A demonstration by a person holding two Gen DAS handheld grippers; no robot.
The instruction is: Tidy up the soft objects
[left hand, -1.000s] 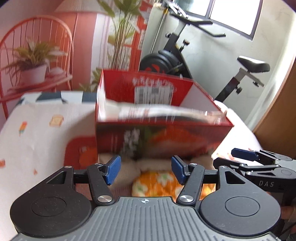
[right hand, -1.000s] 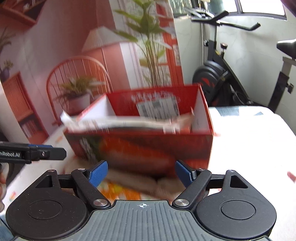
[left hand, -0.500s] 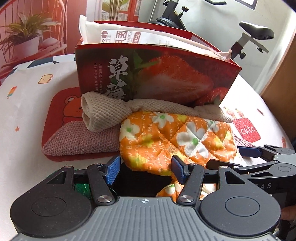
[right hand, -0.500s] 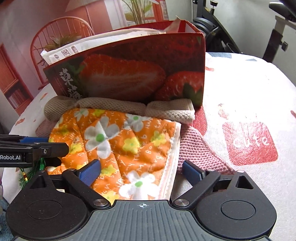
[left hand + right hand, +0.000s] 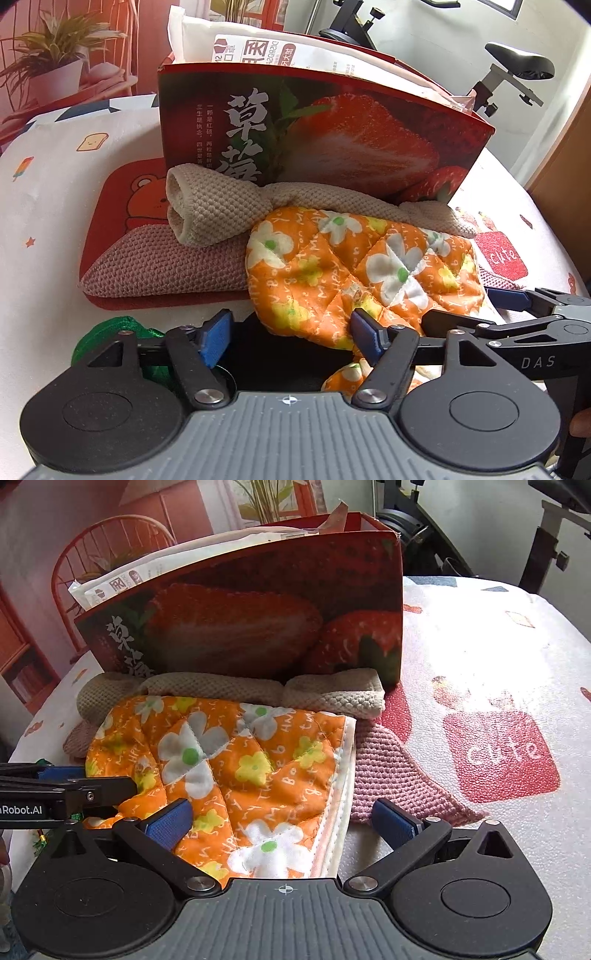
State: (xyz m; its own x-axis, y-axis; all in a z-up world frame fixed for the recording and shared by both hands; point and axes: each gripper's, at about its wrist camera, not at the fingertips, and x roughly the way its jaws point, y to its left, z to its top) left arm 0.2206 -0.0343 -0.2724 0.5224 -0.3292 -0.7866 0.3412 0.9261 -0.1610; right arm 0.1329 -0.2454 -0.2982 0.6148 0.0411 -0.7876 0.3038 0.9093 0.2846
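Observation:
An orange flowered quilted cloth (image 5: 362,273) (image 5: 229,760) lies on top of a pink knit cloth (image 5: 166,266) (image 5: 388,775) and in front of a beige knit cloth (image 5: 221,210) (image 5: 332,696). All rest against a red strawberry box (image 5: 325,147) (image 5: 240,627). My left gripper (image 5: 291,339) hangs low over the orange cloth's left end, its jaws opening, with a dark shape and the cloth's edge between them. My right gripper (image 5: 284,825) straddles the cloth's right end, jaws opening wide, pads off the fabric.
A white packet (image 5: 277,48) sticks out of the box. A green tassel (image 5: 114,332) lies by my left fingers. A red bear mat (image 5: 122,192) lies under the pile on the printed tablecloth (image 5: 480,657). An exercise bike (image 5: 517,70) and a red chair (image 5: 110,539) stand behind.
Both grippers have come down from the box's rim to the pile of cloths. Both pairs of jaws stand wider, and the orange cloth now lies between the right pair.

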